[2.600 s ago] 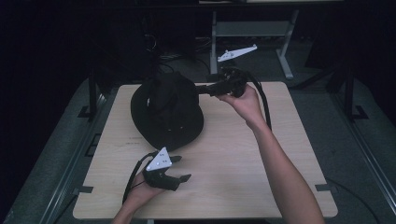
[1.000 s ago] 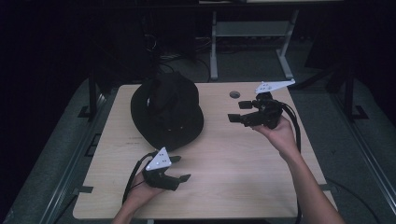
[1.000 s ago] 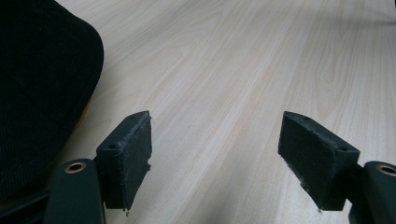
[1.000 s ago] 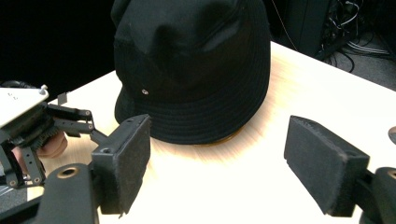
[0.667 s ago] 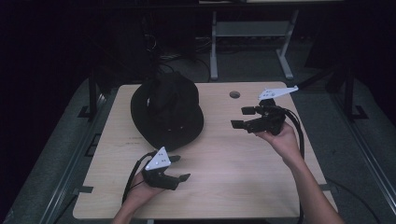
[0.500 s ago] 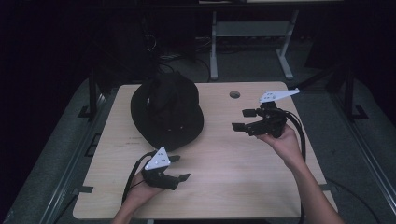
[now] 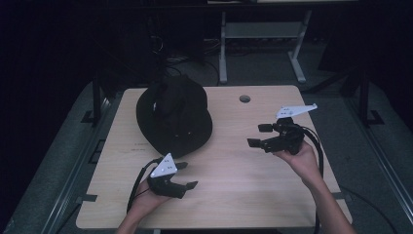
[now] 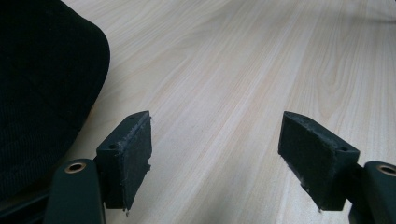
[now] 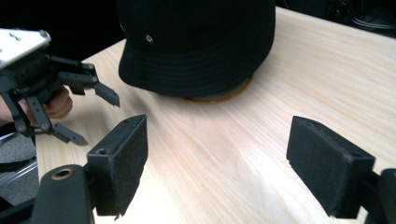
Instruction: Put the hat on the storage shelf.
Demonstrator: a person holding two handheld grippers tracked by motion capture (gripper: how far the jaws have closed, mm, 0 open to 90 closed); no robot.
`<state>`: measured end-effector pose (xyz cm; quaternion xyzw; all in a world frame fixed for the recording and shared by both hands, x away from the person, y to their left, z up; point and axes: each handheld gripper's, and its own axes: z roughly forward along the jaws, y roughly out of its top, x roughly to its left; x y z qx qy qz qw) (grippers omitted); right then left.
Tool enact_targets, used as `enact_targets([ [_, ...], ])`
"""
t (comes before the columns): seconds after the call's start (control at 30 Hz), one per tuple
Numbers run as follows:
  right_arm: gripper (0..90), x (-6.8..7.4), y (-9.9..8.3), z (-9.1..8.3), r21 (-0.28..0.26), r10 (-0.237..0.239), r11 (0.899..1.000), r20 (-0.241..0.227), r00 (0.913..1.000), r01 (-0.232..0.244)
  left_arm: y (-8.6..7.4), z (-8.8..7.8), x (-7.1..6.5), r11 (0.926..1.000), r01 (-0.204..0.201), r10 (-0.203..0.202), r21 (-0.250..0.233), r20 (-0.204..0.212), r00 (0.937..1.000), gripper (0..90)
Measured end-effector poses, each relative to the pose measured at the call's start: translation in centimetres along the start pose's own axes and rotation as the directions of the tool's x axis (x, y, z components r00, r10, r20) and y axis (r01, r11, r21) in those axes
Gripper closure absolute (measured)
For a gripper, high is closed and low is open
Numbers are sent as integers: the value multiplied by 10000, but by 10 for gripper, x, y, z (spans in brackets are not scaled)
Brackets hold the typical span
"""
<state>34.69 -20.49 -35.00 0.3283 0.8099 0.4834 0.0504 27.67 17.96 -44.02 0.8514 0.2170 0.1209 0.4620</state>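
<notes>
A hat (image 7: 174,114) sits on the table (image 7: 234,195), toward its far left part. Near the far edge, right of the hat, is a round hole (image 7: 245,99). The left gripper (image 7: 184,176) is at the near side, just in front of the hat's brim. The right gripper (image 7: 259,135) is held to the hat's right, well apart from it, its 2 jaws pointing left toward the hat.

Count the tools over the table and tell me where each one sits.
2. The left tool is held low over the near edge of the table, just in front of the black hat. The right tool is held over the right side, jaws pointing toward the hat.
</notes>
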Motion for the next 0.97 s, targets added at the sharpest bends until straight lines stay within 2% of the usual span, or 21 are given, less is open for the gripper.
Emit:
enact_targets([
  [0.3, 200, -4, -25, -8, -8, 361, 9993, 81, 9993, -361, 0, 0, 0, 10000, -52, 52, 46, -20, 10000, 255],
  [0.5, 200, -6, -43, -11, 91, 624, 9980, 201, 9979, -626, 0, -1, 0, 10000, 78, -78, 16, -14, 10000, 254],
  [0.57, 200, -5, -49, -12, 182, 563, 9982, 349, 9978, -570, 0, -1, 0, 10000, 93, -93, 18, -15, 10000, 254],
  [0.77, 199, -3, -67, -16, 287, 680, 9972, 402, 9969, -691, -1, -1, 1, 10000, 75, -75, 53, -7, 10000, 254],
  [0.97, 191, 1, -85, -20, 335, 891, 9953, 480, 9949, -907, -1, -3, 5, 9995, 285, -285, -143, 2, 9996, 254],
])
